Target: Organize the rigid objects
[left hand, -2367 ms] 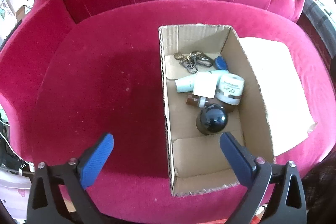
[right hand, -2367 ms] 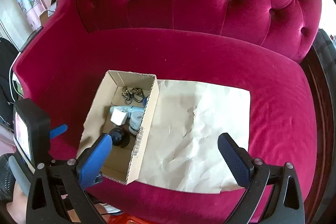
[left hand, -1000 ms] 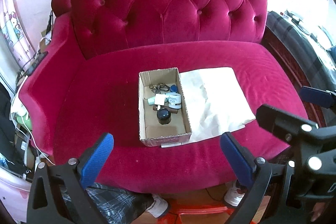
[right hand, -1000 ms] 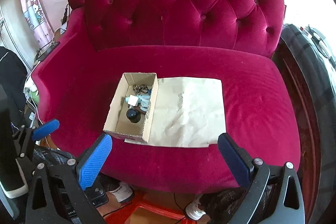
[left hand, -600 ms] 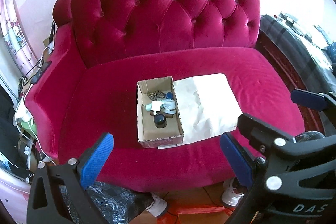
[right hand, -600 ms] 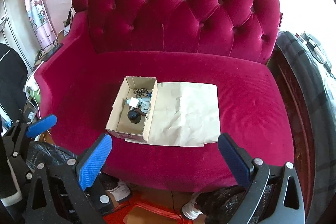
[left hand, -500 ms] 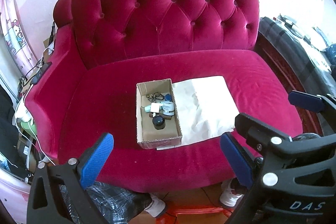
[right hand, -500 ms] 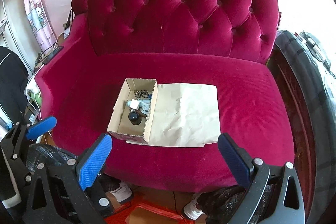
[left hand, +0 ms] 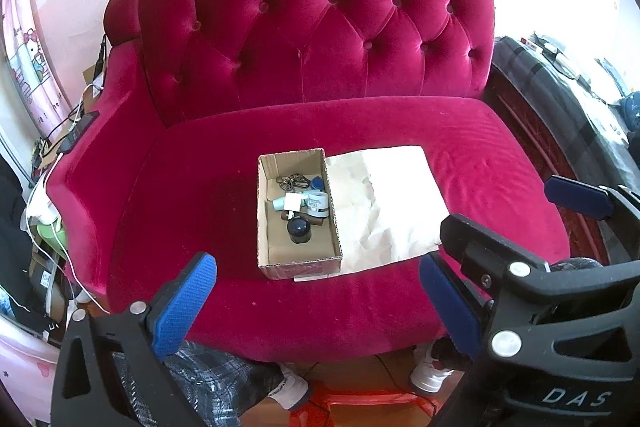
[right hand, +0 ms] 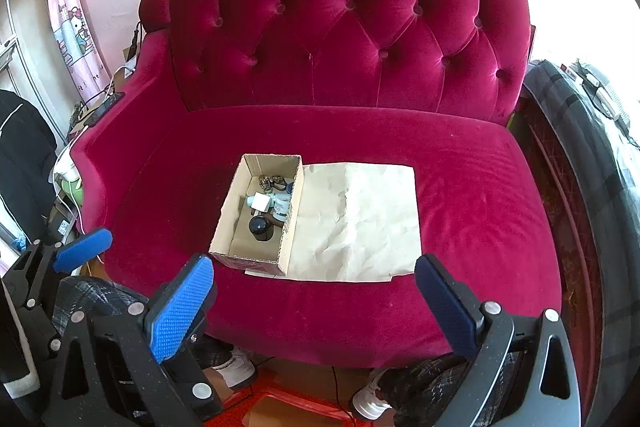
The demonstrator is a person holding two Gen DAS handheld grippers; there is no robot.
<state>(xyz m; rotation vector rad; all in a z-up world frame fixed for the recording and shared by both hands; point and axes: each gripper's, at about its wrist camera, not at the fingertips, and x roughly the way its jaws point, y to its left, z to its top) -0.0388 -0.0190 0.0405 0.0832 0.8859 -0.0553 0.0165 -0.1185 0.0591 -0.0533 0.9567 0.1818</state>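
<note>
At nine o'clock of the crumpled cream paper sheet point(left hand: 384, 203), the open brown cardboard box point(left hand: 298, 263) holds every small item. Left gripper point(left hand: 316, 303) and right gripper point(right hand: 316, 307) hang empty, jaws apart; nudging the box could spill them.

White "DAS" lettering on the right claw point(left hand: 576, 199) body.

- Left gripper point(left hand: 316, 301): jaws spread wide, blue pads point(left hand: 182, 303) empty, pointing forward and down.
- Right gripper point(right hand: 314, 307): jaws likewise wide apart, nothing between them, held just right of the left one.
</note>
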